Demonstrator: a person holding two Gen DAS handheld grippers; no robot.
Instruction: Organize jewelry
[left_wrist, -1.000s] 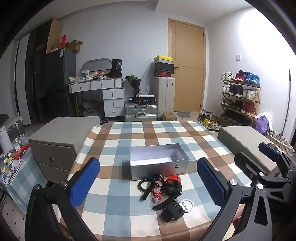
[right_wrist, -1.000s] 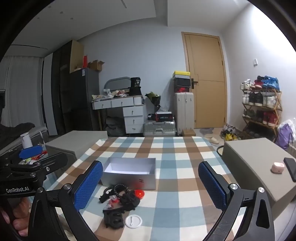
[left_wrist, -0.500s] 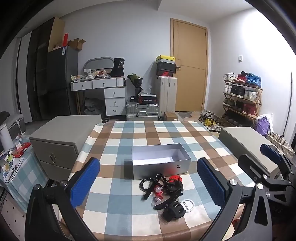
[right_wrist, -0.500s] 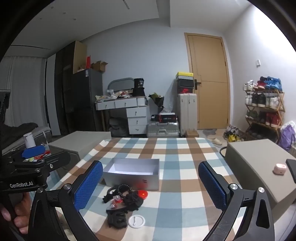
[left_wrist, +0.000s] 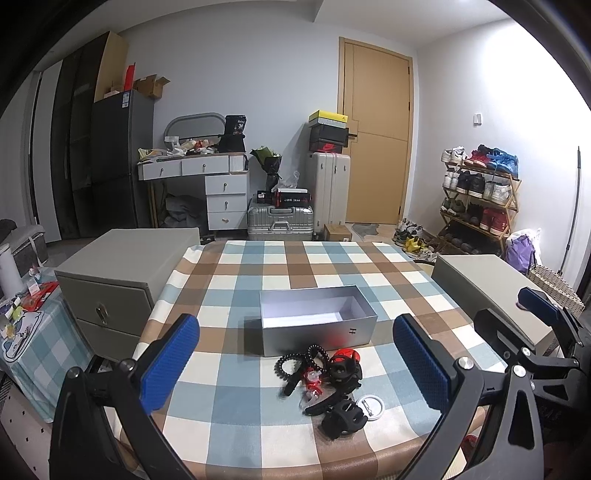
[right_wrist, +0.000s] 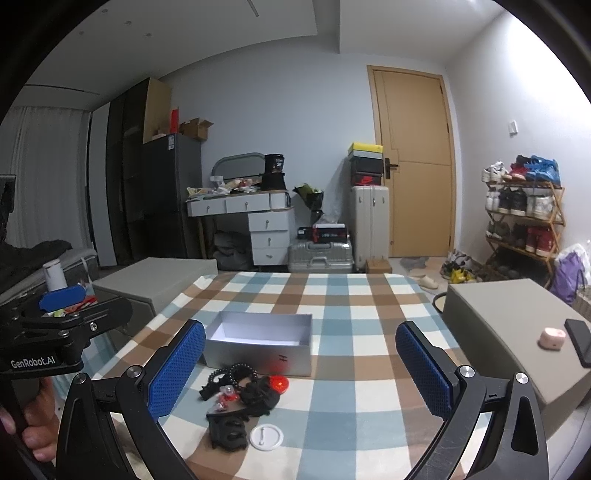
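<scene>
An open silver box (left_wrist: 317, 319) (right_wrist: 258, 343), empty inside, stands on the checked tablecloth (left_wrist: 258, 273). In front of it lies a heap of jewelry and hair pieces (left_wrist: 321, 373) (right_wrist: 240, 387): a black bead bracelet (left_wrist: 291, 363), a red round piece (right_wrist: 277, 384), black claw clips (left_wrist: 341, 419) and a white round badge (left_wrist: 369, 404) (right_wrist: 266, 437). My left gripper (left_wrist: 295, 363) is open, held above the table's near edge with nothing between its blue pads. My right gripper (right_wrist: 301, 363) is open too, to the right of the heap.
Grey cabinets (left_wrist: 122, 266) (right_wrist: 509, 325) flank the table; a phone (right_wrist: 580, 341) and a pink case (right_wrist: 552, 338) lie on the right one. Behind are suitcases (left_wrist: 280, 221), a dresser, a door and a shoe rack (left_wrist: 476, 199). A hand (right_wrist: 37, 417) holds the left gripper.
Both cameras have shifted slightly, so the box and the heap sit a little lower and more to the right in view. The fingers have stayed open and the objects have not moved.
</scene>
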